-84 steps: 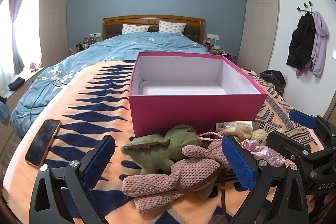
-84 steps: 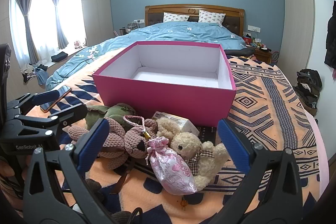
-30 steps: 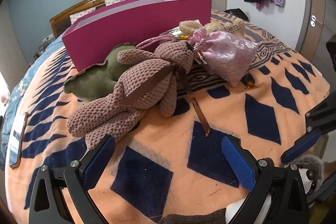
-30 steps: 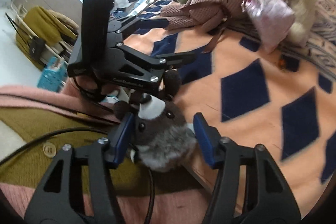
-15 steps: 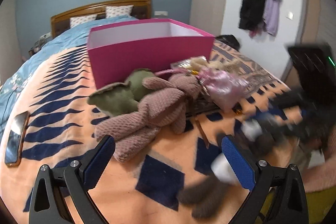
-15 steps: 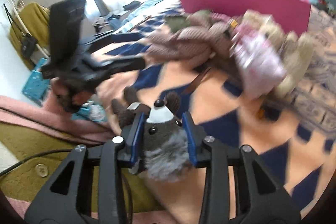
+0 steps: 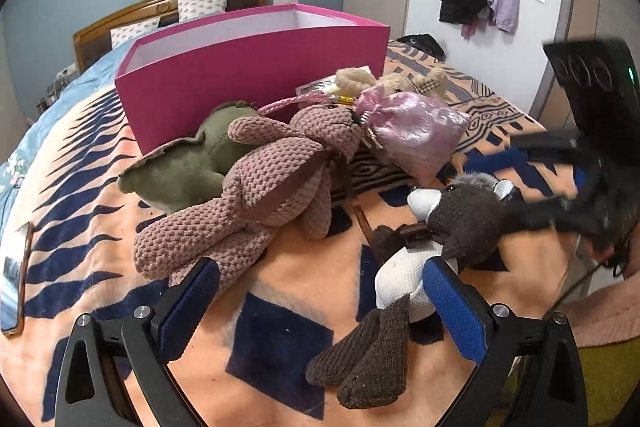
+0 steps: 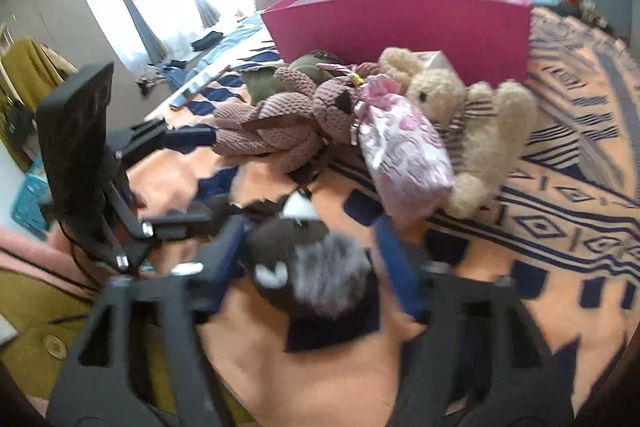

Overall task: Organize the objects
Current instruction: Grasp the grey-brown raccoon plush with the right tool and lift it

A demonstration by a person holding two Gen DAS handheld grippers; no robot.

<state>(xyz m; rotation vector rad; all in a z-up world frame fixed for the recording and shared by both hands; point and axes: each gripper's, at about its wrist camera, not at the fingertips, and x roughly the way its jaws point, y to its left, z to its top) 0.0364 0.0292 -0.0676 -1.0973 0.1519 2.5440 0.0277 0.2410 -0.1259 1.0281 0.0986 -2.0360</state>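
One toy more on the bed — my right claw [image 8: 308, 259], half a second ago pinching the dark-brown knitted plush animal with the grey fur tuft [image 8: 308, 267], has just spread and let it go beside the heap, not in the pink cardboard box [image 8: 400, 23]; my left claw [image 7: 320, 307] stays spread, empty.

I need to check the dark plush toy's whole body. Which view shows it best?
The left wrist view: the dark plush toy lies sharp there, showing white muzzle, white belly and knitted brown legs. The right wrist view shows only its blurred head and grey fur from behind, between that gripper's jaws.
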